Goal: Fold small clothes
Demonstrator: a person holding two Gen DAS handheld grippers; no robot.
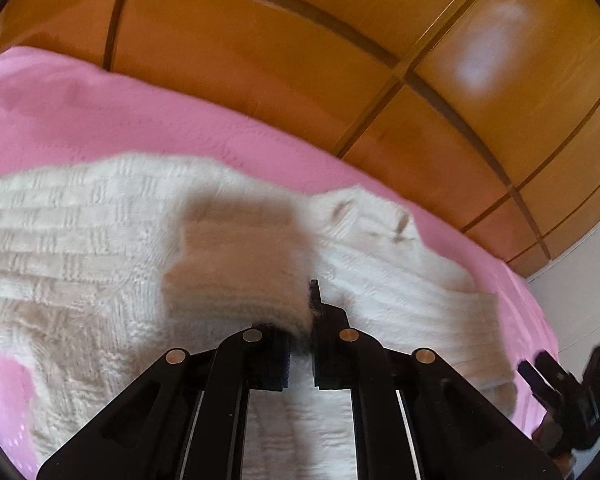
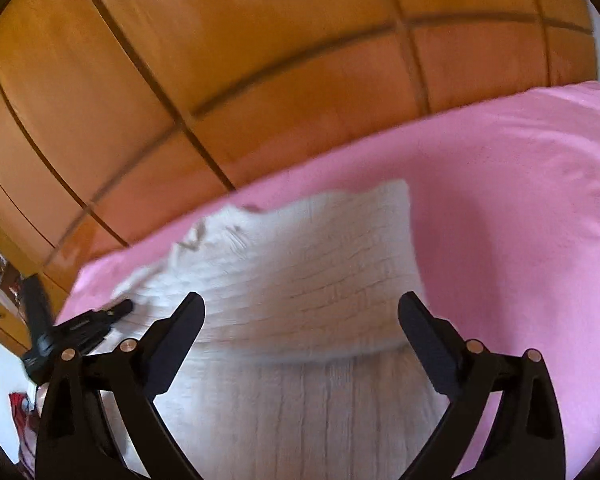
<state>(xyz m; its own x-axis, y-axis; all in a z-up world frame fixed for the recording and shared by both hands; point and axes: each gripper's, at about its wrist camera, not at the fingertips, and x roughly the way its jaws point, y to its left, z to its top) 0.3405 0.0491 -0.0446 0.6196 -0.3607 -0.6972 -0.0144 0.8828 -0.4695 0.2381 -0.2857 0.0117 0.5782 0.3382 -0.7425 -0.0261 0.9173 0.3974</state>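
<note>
The jaws of the left gripper are pressed together, pinching a fold of the cream knitted garment and lifting that bit off the rest. The garment lies spread on a pink bedspread, with wooden wardrobe doors behind the bed. To the right, the right gripper hangs above the same knit with its jaws spread wide and nothing between them.
</note>
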